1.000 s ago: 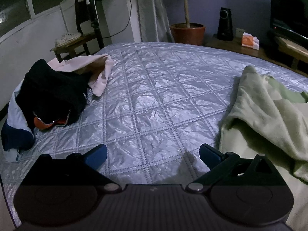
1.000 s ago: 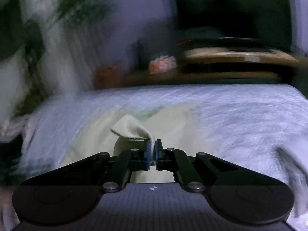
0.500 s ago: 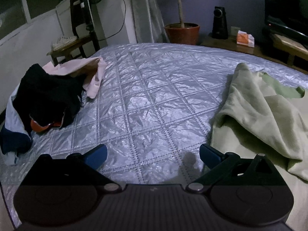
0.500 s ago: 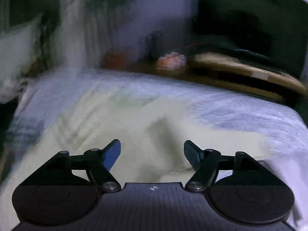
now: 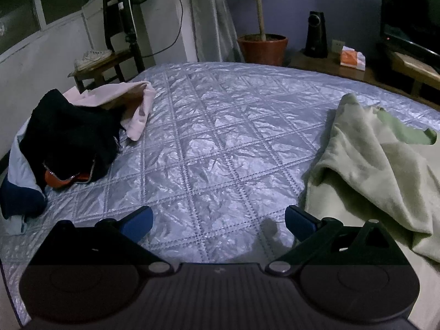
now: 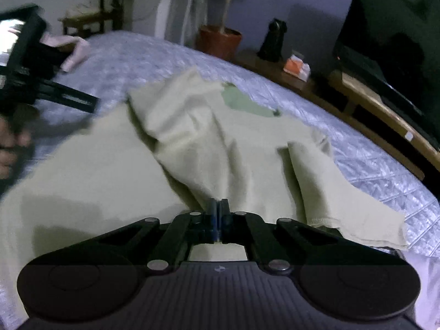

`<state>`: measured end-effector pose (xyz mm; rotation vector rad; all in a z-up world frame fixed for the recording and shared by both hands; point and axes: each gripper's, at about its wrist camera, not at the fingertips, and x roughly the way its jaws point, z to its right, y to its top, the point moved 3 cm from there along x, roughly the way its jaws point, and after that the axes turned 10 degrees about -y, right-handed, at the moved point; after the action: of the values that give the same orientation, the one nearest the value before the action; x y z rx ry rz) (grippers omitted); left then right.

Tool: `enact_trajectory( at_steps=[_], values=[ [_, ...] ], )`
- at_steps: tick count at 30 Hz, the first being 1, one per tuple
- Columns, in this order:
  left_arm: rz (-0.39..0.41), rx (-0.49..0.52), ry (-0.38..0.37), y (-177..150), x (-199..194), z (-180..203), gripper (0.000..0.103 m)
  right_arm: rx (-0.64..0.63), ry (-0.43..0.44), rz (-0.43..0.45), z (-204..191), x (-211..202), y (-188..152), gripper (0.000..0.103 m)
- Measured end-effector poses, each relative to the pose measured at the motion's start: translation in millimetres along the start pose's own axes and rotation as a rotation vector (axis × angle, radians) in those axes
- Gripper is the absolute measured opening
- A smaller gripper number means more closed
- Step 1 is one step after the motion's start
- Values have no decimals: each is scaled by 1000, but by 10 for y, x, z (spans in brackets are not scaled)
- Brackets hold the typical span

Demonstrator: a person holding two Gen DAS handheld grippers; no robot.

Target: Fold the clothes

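Quilt (image 5: 209, 148) fills the left-wrist view, silvery and stitched in squares, spread over a bed. The left gripper (image 5: 218, 221) hovers above bare quilt with its jaws released and nothing between them. The pale green garment (image 5: 376, 165) lies rumpled just to its right, not touched by it. At the far left a heap of dark clothes (image 5: 66, 140) sits with a pink piece (image 5: 132, 104) draped against it, well apart from the green one. Beyond the bed stand a potted plant (image 5: 262, 46), a dark speaker (image 5: 316, 34), an orange-and-white box (image 5: 352, 59) and a chair with a shoe on it (image 5: 93, 55).

From the right wrist, the right gripper (image 6: 218, 210) is clenched tight low over the garment's middle, where a ridge of cloth runs up to the pads; whether any fabric is pinched there I cannot tell. The garment (image 6: 192, 148) lies half open, 1 sleeve (image 6: 343, 200) thrown out to the right, the collar (image 6: 244, 101) at the far end. The left gripper (image 6: 49, 93) shows blurred at the left edge.

To fold well, I would judge the cloth needs flattening first: take the hem or shoulders with both grippers, pull the ridge out, then lay each sleeve inward. The slick quilt may let the garment slide.
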<state>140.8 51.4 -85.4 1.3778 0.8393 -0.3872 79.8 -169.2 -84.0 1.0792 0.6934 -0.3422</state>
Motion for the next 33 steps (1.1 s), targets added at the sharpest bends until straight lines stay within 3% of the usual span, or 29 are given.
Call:
enact_trajectory(
  at_steps=[5,6,7,8,11,13,14,18,20,26,30,31,33],
  values=[
    [-2,-13,3,4,2,-28,102,-5,-3,-25,33,-387,-139,3],
    [-2,-10,4,2,-1,-18,102,-15,-10,-51,46,-333,-191,12],
    [-2,-7,5,-2,0,-12,102,-24,-14,-95,64,-245,-261,28],
    [-3,-4,6,-6,2,-11,102,-27,-22,-130,81,-175,-316,36],
    [-2,-8,12,-4,8,-27,102,99,25,-85,176,-242,-256,41],
    [2,-8,15,-1,7,-26,102,185,56,-26,211,-274,-150,54],
    [4,-2,14,-2,4,-11,102,195,56,-12,186,-235,-109,55],
    [15,22,9,-8,-10,52,102,130,41,-44,-23,77,-66,47],
    [10,18,8,-7,-6,47,102,106,44,-107,-91,236,-148,42],
    [-4,-1,5,0,11,10,102,57,102,-238,-27,75,-256,48],
    [3,24,-5,-28,-20,74,102,161,90,-104,22,54,29,50],
    [-1,30,-6,-36,-16,90,102,187,89,-60,-6,94,152,55],
    [-14,41,-8,-56,3,122,102,195,107,-8,-132,260,390,55]
  ],
)
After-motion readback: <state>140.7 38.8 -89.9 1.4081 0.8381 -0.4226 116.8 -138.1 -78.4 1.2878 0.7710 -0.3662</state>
